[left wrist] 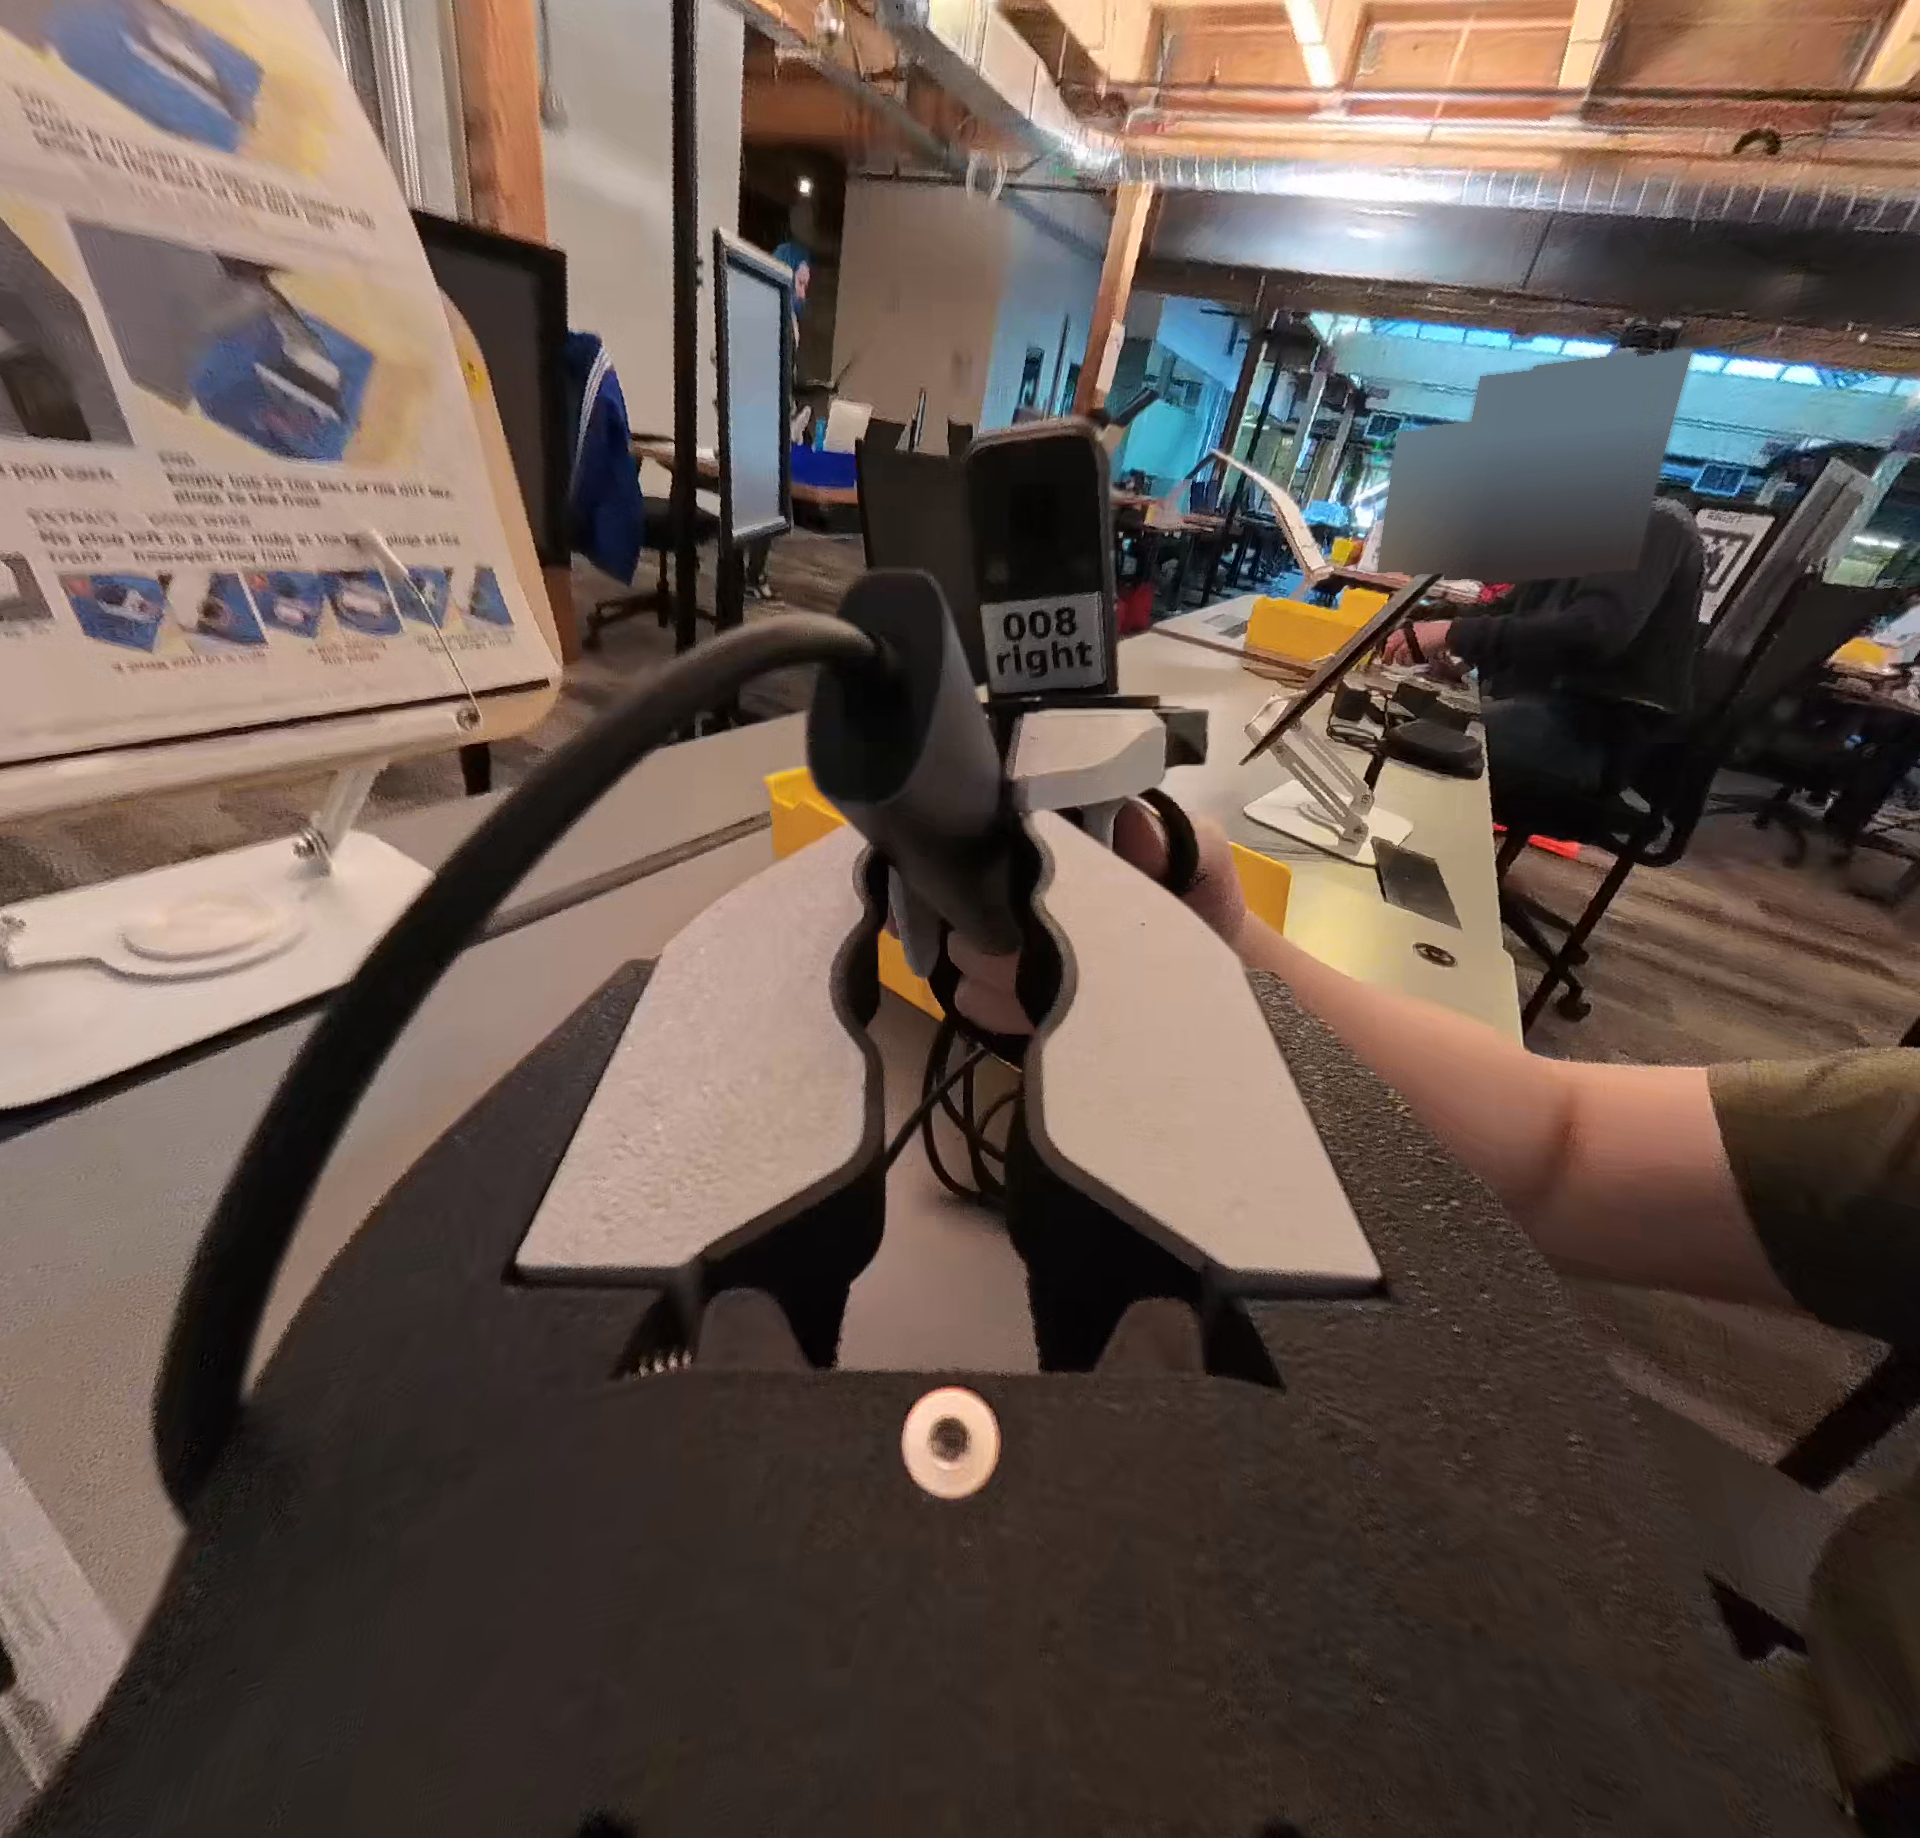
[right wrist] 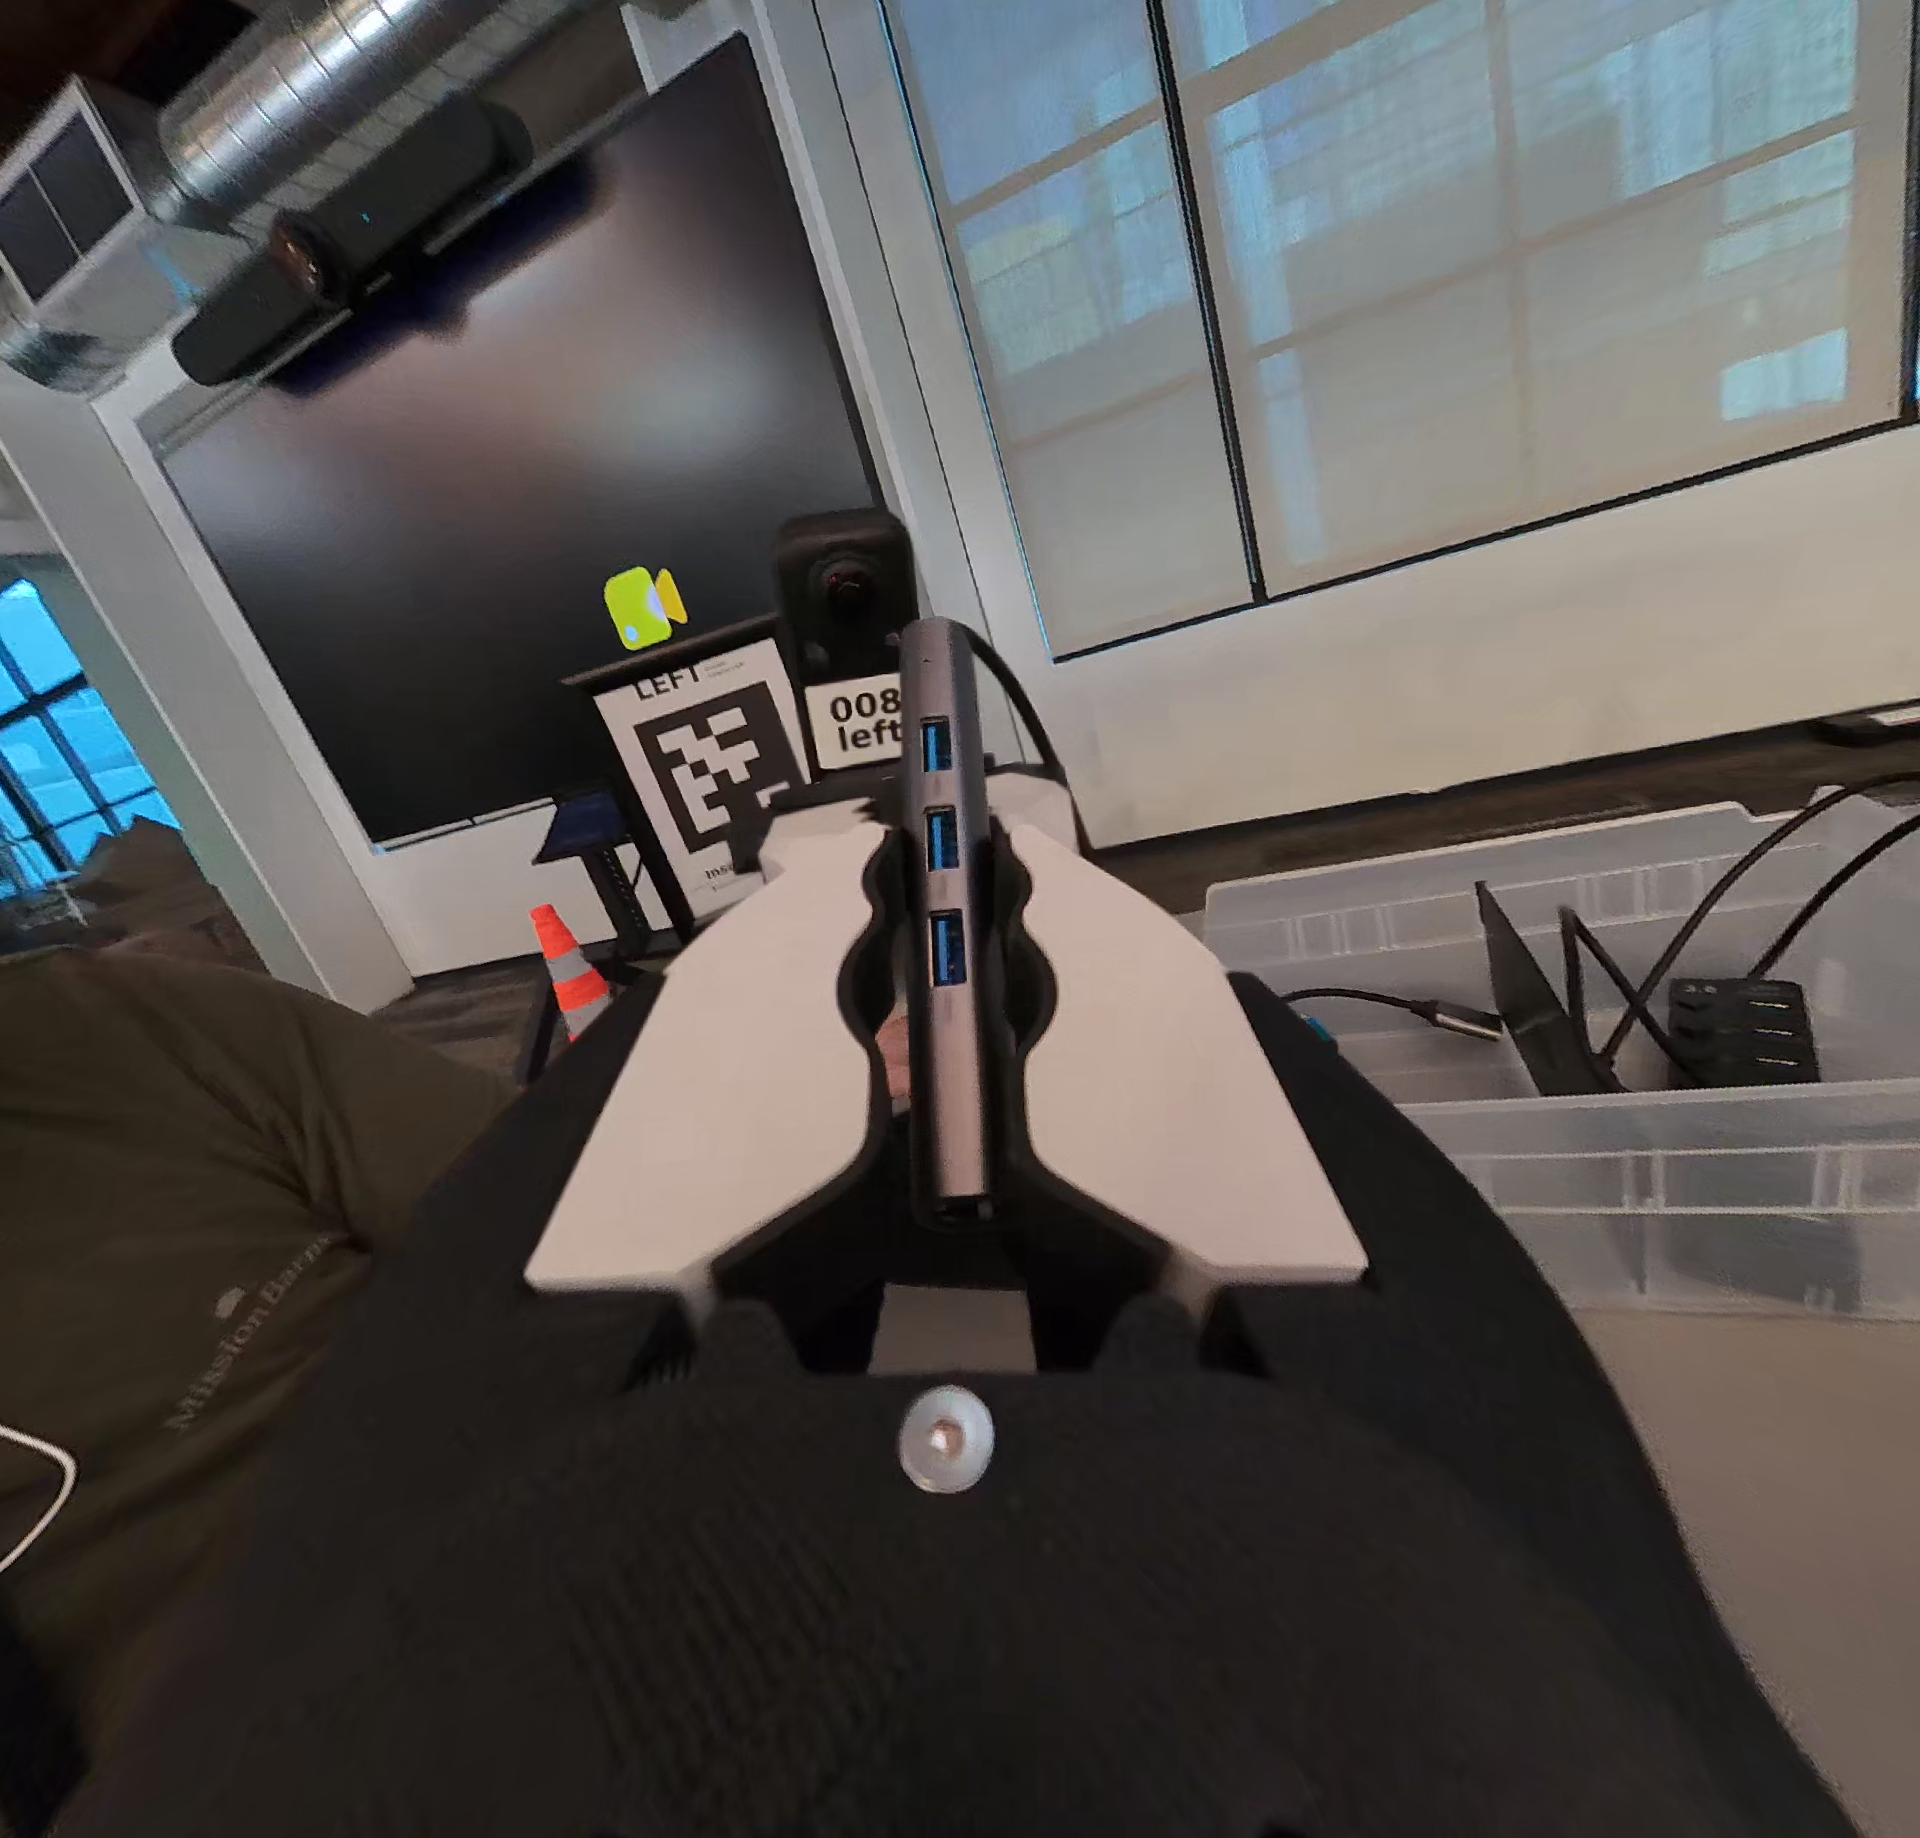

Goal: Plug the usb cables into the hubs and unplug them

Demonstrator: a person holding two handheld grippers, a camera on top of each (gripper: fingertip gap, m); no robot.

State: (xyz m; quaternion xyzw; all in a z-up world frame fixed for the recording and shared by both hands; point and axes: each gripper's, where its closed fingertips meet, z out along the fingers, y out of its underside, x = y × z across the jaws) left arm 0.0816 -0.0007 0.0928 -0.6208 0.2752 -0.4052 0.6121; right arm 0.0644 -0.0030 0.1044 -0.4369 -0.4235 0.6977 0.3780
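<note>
A grey USB hub [left wrist: 914, 749] with three blue ports [right wrist: 940, 957] is held in the air between both grippers, which face each other. My left gripper [left wrist: 951, 853] is shut on the hub near its tips. My right gripper [right wrist: 940, 843] is shut on the same hub, which lies lengthwise between its white fingers [right wrist: 758, 1040]. A thick black cable [left wrist: 416, 957] leaves the hub's upper end and arcs down to the left. No plug is in the blue ports. The right gripper's camera housing [left wrist: 1039, 541] and the hand holding it [left wrist: 1184, 853] show behind the hub.
A clear plastic bin [right wrist: 1662, 1196] at the right holds a black hub [right wrist: 1745, 1030] and loose cables with a metal plug [right wrist: 1455, 1019]. Yellow bins [left wrist: 1262, 884] and thin black cables [left wrist: 966, 1134] lie on the grey table. An instruction sheet on a stand [left wrist: 208, 334] is at left. A seated person [left wrist: 1558, 666] is far right. Left and right tips are no more than a few centimetres apart.
</note>
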